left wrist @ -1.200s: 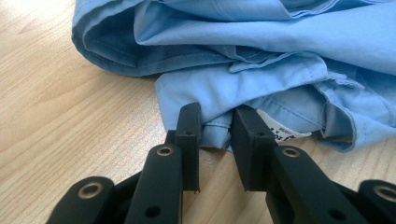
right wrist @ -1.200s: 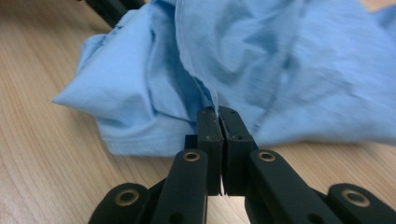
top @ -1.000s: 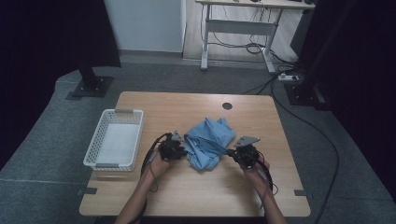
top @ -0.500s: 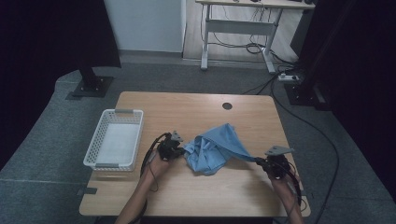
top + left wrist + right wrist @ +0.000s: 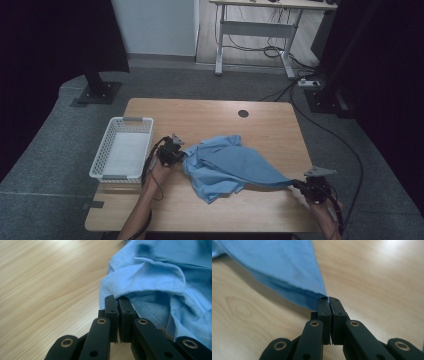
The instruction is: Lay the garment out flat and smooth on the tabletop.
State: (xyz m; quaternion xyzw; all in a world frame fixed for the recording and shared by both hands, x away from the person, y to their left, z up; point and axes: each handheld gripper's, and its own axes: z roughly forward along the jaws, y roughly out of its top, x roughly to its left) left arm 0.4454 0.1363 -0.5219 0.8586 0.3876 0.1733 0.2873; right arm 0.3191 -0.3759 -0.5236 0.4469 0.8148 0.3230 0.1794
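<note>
While stretched between both grippers: the blue shirt (image 5: 227, 167) lies on the table (image 5: 210, 112), still crumpled.
Left gripper (image 5: 118, 300): jaws pressed together on the shirt's edge.
Right gripper (image 5: 328, 299): pinching a corner, cloth taut ahead of it.
Done: both grips made.
Left: spreading flat, likely folding.
Basket (image 5: 114, 172): beyond left gripper.

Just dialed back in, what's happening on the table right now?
A person is spreading out a light blue shirt on the wooden table with two handheld grippers. The left gripper is shut on an edge near the collar; the right gripper is shut on a corner, pulled taut toward the table's right front. A white basket sits at the left.
</note>
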